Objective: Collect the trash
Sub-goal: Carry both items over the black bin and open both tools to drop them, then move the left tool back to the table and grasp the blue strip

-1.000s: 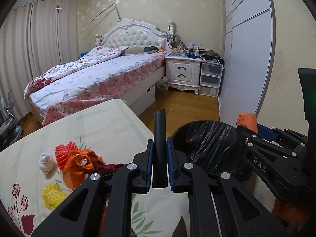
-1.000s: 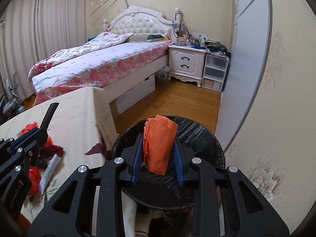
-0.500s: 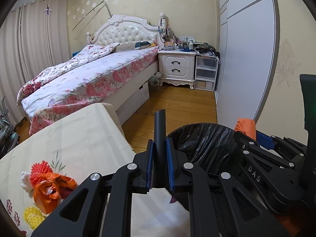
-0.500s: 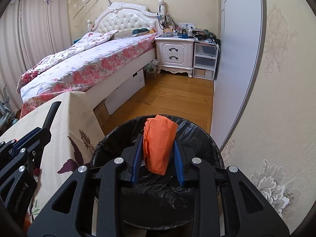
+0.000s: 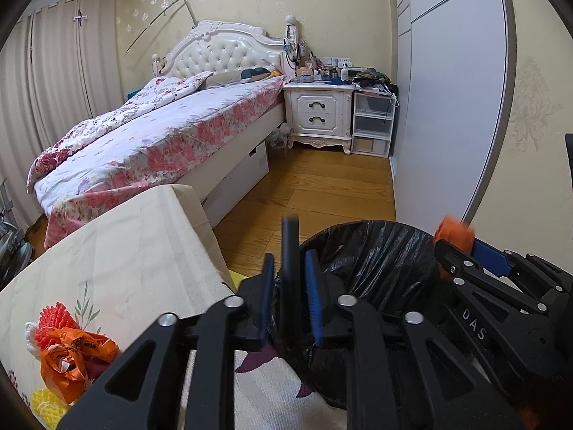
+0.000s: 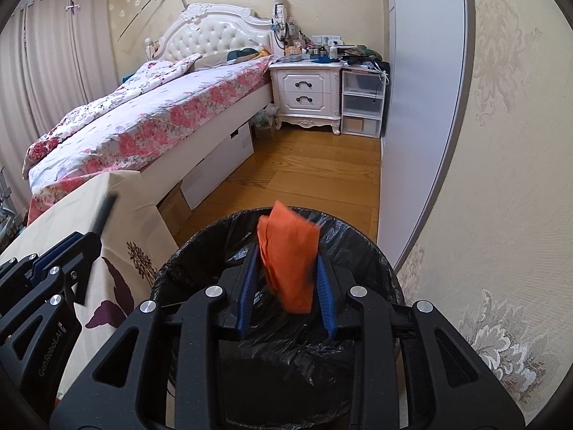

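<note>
Hovering over the black-lined bin (image 6: 358,251), my right gripper (image 6: 286,286) and left gripper (image 5: 288,297), jaws just opening, slackly bracket orange wrapper (image 6: 288,258) and black tube (image 5: 289,268).

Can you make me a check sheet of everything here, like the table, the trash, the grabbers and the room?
Surface: table under a cream flowered cloth.
Job's things: bin lined with a black bag; black stick; orange wrapper.
Clutter: orange bag and red and yellow knitted bits on the cloth.
Grippers: left gripper has just been opening, stick loose between its pads; right gripper has just been opening over the bin, wrapper between its pads.
Cables: some on the nightstand.
Surroundings: bed, curtains, wood floor.
</note>
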Available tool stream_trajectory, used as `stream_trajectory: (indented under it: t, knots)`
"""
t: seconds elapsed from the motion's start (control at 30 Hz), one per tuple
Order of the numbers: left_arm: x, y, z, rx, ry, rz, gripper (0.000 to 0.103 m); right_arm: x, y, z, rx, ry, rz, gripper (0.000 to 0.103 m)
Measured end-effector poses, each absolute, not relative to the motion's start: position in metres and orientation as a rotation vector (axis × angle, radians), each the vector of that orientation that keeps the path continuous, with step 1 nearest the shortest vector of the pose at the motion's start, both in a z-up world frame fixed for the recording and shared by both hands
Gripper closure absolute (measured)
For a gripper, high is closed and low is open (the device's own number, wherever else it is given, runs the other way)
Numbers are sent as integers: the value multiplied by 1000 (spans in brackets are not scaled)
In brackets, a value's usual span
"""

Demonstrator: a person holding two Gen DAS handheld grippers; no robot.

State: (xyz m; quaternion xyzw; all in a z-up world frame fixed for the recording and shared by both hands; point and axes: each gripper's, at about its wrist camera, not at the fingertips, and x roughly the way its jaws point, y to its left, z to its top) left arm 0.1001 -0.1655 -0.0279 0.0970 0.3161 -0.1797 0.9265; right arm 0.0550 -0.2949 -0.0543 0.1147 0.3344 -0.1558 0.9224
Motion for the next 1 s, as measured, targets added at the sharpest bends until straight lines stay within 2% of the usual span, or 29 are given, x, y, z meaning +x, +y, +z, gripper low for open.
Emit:
stream_trajectory:
  t: [0.03,0.07,0.13,0.27,0.53,1.0]
  knots:
    - [100,-165,-28,195,646,-361,63,54,-296,-54,241,683,-328,61]
    - [100,-163,-28,190,645,-359,58,53,-298,-55,246,680,-335,58]
    - [101,-162,-28,184,646,-355,57,53,-299,-55,250,681,-340,58]
    - [102,-160,-27,173,649,-345,46,53,-300,-55,248,681,-345,58]
    - [97,-150,-19,154,648,-328,41,50,-295,-49,237,675,-338,52]
    - [56,-93,1,116,657,-249,40,16,-249,-32,182,675,-235,51]
